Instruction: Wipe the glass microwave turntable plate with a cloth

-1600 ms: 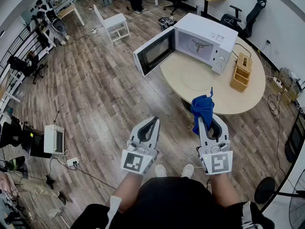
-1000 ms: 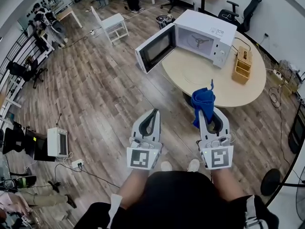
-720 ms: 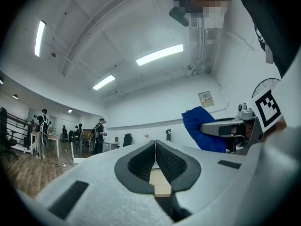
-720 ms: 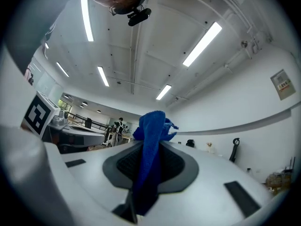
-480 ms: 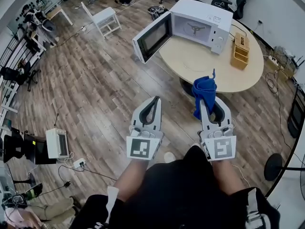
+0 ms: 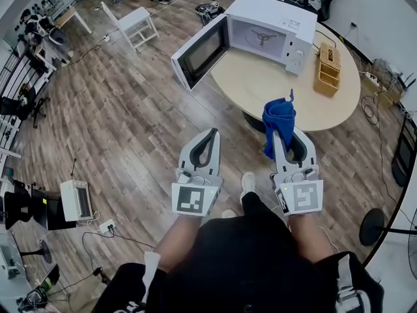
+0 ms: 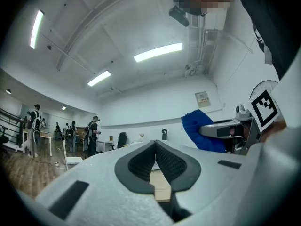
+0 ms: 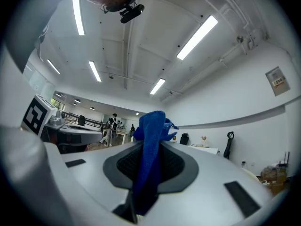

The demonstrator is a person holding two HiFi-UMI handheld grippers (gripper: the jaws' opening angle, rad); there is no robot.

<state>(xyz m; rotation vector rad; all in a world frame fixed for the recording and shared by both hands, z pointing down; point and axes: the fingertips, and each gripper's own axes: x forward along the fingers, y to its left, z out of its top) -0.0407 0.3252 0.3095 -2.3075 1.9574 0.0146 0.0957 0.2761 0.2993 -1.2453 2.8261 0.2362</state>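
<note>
One blue cloth (image 6: 279, 117) pinched in right tool (image 6: 280, 133); left tool (image 6: 212, 134) pressed together.

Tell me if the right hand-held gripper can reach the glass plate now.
Probably not yet: the right hand-held gripper, shut on the blue cloth, hangs short of the table, the glass plate farther in. Nothing blocks the way.

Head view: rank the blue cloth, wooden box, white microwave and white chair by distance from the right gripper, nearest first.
1. blue cloth, clamped in the right gripper.
2. wooden box, on the round table's right side.
3. white microwave, door open, at the table's far side.
4. white chair, far left, on the floor.
</note>
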